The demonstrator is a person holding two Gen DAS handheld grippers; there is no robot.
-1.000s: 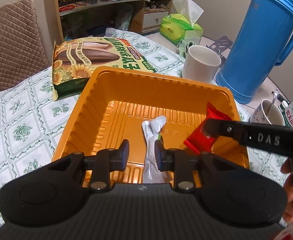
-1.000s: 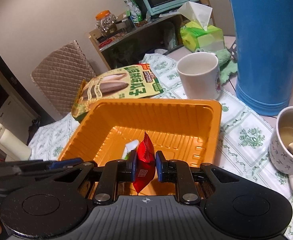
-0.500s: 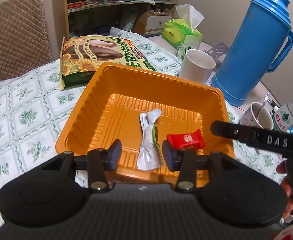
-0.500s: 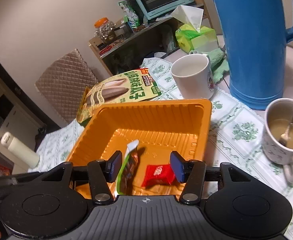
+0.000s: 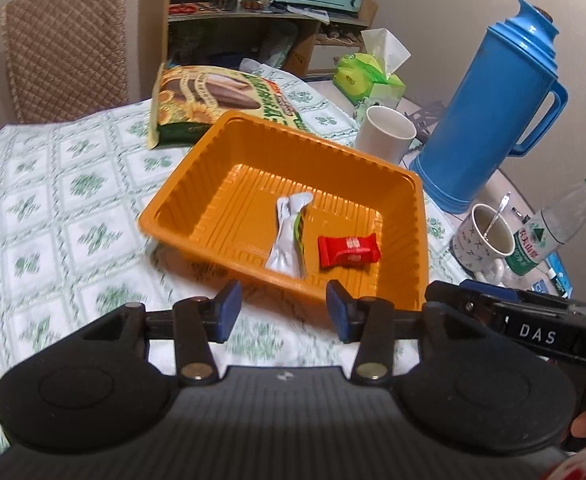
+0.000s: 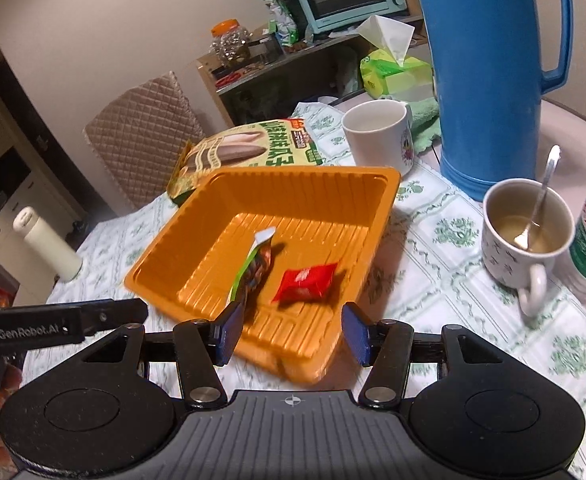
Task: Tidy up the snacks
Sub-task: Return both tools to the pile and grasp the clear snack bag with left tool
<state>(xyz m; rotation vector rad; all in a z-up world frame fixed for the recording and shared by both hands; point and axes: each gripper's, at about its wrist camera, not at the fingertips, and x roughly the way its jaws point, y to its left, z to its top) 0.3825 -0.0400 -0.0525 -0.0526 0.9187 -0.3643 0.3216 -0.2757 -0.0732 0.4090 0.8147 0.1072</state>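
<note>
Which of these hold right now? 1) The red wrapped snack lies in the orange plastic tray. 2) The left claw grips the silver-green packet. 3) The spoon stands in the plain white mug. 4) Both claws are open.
1) True: the red wrapped snack lies in the orange plastic tray.
2) False: the left claw is open and empty; the silver-green packet lies in the tray.
3) False: the spoon stands in the patterned cup; the plain white mug has none.
4) True: the right claw is open too.
</note>
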